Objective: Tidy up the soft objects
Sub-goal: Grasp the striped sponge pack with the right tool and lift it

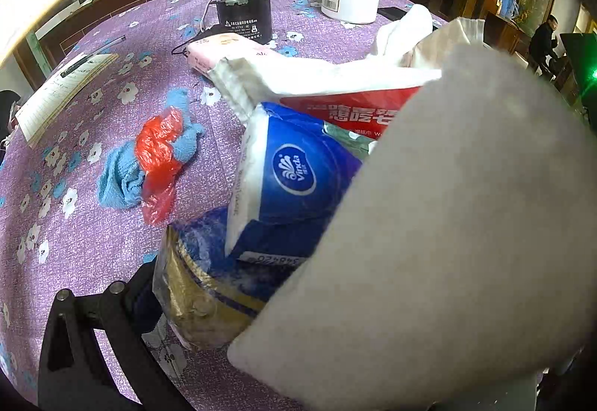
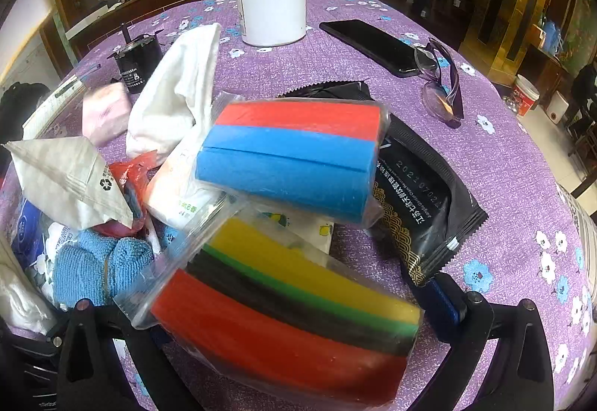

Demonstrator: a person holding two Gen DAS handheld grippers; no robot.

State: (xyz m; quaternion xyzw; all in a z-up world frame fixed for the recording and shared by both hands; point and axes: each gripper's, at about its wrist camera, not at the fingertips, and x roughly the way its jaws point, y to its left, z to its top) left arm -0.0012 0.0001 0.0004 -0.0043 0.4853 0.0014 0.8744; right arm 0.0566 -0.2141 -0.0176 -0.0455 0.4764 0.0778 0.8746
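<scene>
While our right claw [image 2: 298,332] stands spread on either side of a wrapped sponge pack [image 2: 283,321] striped red, black, green and yellow, its fingers [image 2: 447,306] sit apart from the wrapper as far as we can see. A second wrapped sponge pack [image 2: 294,157], red over blue, lies tilted just behind it, partly on a black sachet [image 2: 421,202]. To the left we see a blue knitted cloth [image 2: 97,269], a white cloth [image 2: 179,90] and a pink packet [image 2: 104,112] on the purple flowered table [image 2: 503,187]. Farther back stand a white jar [image 2: 272,4], a phone [image 2: 373,45] and glasses [image 2: 440,82].

From our left claw [image 1: 261,317] only one finger [image 1: 141,303] shows; a pale soft sheet [image 1: 466,243] fills the right side, so we cannot tell whether it is spread or pinching. A blue Vinda tissue pack [image 1: 294,179] lies close ahead.
</scene>
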